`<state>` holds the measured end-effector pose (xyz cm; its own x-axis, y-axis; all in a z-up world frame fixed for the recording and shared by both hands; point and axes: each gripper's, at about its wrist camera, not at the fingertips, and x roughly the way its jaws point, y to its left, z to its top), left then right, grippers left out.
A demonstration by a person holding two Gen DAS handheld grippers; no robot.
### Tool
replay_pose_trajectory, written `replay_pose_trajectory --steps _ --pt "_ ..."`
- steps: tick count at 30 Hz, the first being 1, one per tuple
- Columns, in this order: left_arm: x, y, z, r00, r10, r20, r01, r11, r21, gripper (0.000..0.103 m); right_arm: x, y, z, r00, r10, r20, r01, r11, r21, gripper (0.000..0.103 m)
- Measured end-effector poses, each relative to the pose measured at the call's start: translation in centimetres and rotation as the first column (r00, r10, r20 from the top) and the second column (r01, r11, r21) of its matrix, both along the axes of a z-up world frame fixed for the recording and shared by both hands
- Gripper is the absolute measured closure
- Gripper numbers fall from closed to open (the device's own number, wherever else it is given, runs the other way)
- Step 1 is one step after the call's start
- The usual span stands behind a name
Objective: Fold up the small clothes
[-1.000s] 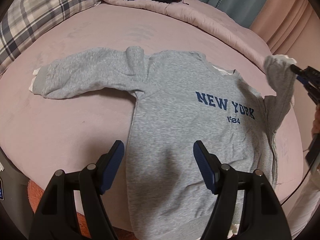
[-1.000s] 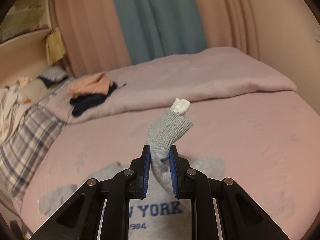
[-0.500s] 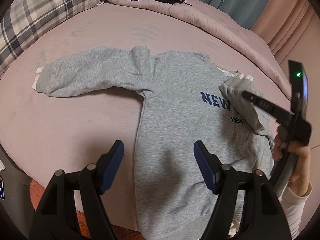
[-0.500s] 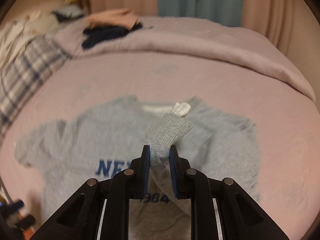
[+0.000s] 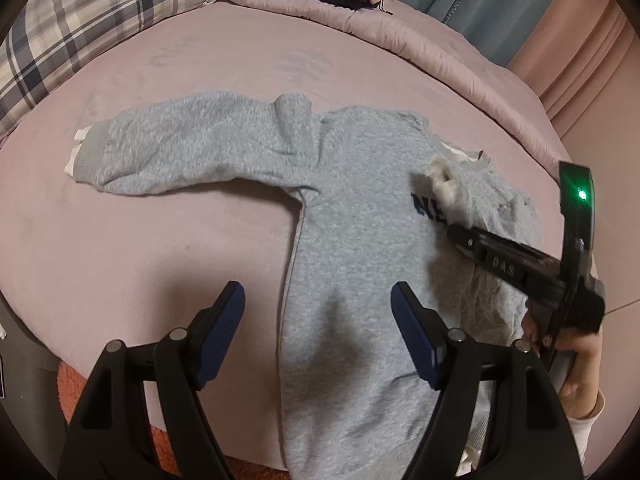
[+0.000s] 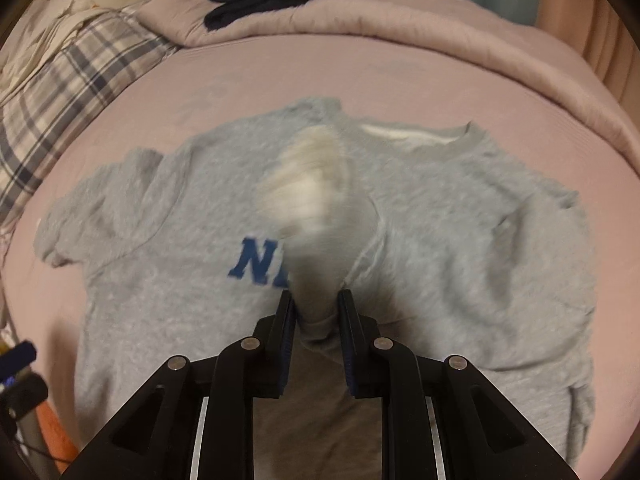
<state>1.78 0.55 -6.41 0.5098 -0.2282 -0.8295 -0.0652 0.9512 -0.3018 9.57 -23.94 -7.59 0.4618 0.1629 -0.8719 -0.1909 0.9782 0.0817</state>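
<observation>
Swung inward from the bed's edge since a second ago, the sweatshirt's (image 5: 352,264) right sleeve (image 6: 320,216) is now hanging over the chest print, its white-lined cuff blurred with motion. The right tongs (image 6: 316,306) are pinching that sleeve, and their jaws have just been easing apart slightly with the cloth between them. The left tongs (image 5: 318,312) are hovering wide open and empty above the hem, having just been opening further. The sweatshirt is lying face up on the pink bed (image 5: 160,240), its other sleeve (image 5: 180,152) stretched out flat. To fold well, I judge the sleeve should be laid straight across the chest before letting go.
</observation>
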Motion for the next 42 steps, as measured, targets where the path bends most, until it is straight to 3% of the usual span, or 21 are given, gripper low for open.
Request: replay_pose_trajectory --steps 3,6,10,14,15,16,18,21,24,26,27,30,33,34,36,39,42 --pt "1.1 -0.4 0.4 1.0 -0.012 0.017 0.012 1.0 -0.012 0.021 -0.4 0.4 0.4 1.0 0.027 0.007 -0.028 0.999 0.021 0.06" --pt "2.7 -1.4 0.6 0.998 -0.043 0.037 0.044 0.999 -0.032 0.018 -1.2 -0.6 1.8 0.999 0.007 0.035 -0.009 0.998 0.062 0.054" --pt "6.1 -3.7 -0.2 0.994 -0.098 0.037 0.1 0.994 -0.046 0.018 -2.7 -4.5 3.9 0.992 -0.095 0.079 0.085 0.989 0.124 0.035" --pt "10.5 -6.9 -2.4 0.986 -0.164 -0.013 0.162 0.981 -0.11 0.019 -4.0 -9.8 4.4 0.96 -0.258 0.107 0.247 0.963 0.106 0.035" --pt "11.2 -7.6 -2.8 0.985 -0.171 -0.023 0.168 0.979 -0.115 0.024 -4.2 -11.1 4.2 0.948 -0.3 0.107 0.289 0.952 0.104 0.034" --pt "11.9 -8.3 -3.1 0.983 -0.183 -0.028 0.178 0.977 -0.118 0.036 -4.4 -12.5 3.8 0.934 -0.343 0.098 0.332 0.937 0.108 0.034" --pt "13.3 -9.8 -4.0 0.975 -0.215 -0.047 0.208 0.971 -0.121 0.045 -5.1 -14.9 2.7 0.904 -0.423 0.064 0.413 0.902 0.125 0.034" --pt "14.8 -10.9 -5.3 0.97 -0.221 -0.1 0.207 0.969 -0.134 0.045 -5.7 -17.7 1.0 0.87 -0.493 0.022 0.486 0.863 0.135 0.035" --pt "15.3 -11.3 -5.6 0.973 -0.208 -0.098 0.19 0.967 -0.171 0.045 -5.8 -19.2 -0.3 0.853 -0.521 -0.011 0.517 0.842 0.156 0.035" --pt "15.4 -11.6 -5.8 0.97 -0.218 -0.104 0.194 0.96 -0.204 0.064 -5.7 -19.5 -1.0 0.851 -0.524 -0.029 0.52 0.833 0.19 0.035" --pt "15.5 -11.7 -5.8 0.97 -0.22 -0.104 0.195 0.958 -0.21 0.077 -5.5 -19.5 -1.4 0.853 -0.521 -0.043 0.517 0.828 0.215 0.035" --pt "15.1 -11.7 -5.0 0.975 -0.204 -0.085 0.181 0.957 -0.226 0.083 -4.8 -19.6 -2.3 0.854 -0.516 -0.068 0.515 0.818 0.254 0.037" --pt "14.4 -10.9 -3.2 0.981 -0.191 -0.036 0.178 0.957 -0.227 0.084 -4.5 -19.3 -1.9 0.851 -0.521 -0.066 0.519 0.816 0.255 0.052" --pt "14.1 -10.5 -2.4 0.983 -0.183 -0.008 0.178 0.961 -0.213 0.084 -4.8 -19.7 -1.6 0.853 -0.519 -0.064 0.516 0.817 0.258 0.062" --pt "13.4 -9.5 -0.8 0.985 -0.166 0.044 0.171 0.972 -0.163 0.084 -4.7 -19.8 -1.1 0.858 -0.511 -0.06 0.506 0.819 0.27 0.072" --pt "13.4 -8.6 -1.0 0.985 -0.162 0.052 0.168 0.976 -0.136 0.084 -4.7 -19.3 -0.7 0.862 -0.504 -0.044 0.499 0.832 0.244 0.081" --pt "14.0 -8.5 -3.4 0.988 -0.155 -0.017 0.154 0.986 -0.065 0.084 -4.3 -18.8 -1.0 0.872 -0.486 -0.059 0.484 0.837 0.255 0.081"
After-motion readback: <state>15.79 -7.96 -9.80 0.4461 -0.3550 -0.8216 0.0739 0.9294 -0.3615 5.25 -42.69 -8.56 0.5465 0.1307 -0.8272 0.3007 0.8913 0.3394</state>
